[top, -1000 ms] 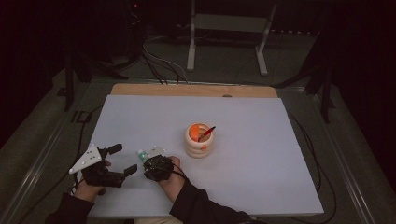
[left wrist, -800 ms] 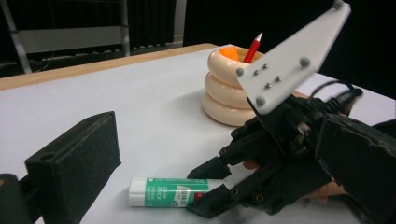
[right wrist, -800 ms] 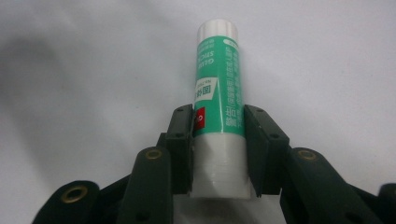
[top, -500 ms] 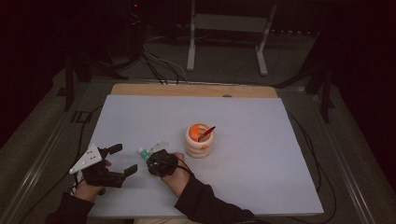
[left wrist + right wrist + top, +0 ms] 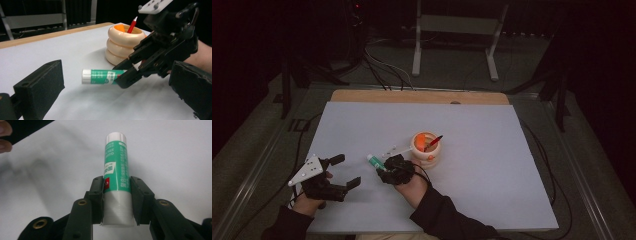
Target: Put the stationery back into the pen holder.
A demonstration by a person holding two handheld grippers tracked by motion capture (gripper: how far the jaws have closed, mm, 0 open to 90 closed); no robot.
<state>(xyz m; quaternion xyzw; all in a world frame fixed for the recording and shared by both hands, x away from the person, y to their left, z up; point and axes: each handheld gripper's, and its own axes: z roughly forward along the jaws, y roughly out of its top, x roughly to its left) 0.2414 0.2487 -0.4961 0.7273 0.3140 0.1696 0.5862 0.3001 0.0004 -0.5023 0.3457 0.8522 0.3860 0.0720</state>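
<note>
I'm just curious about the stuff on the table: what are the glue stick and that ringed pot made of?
Glue stick: probably smooth plastic; white tube with a glossy green printed label, held between the right tongs.
Ringed pot: looks like soft rubber or silicone, though matte plastic is possible; three rounded cream rings, dull sheen, orange inside.
Red pen standing in it: likely plastic; too small to say more.

A cream ringed holder (image 5: 426, 149) stands upright on the white table (image 5: 492, 150), containing a red pen (image 5: 433, 142). Cables (image 5: 382, 67) and a metal stand (image 5: 454, 30) occupy the floor beyond.
</note>
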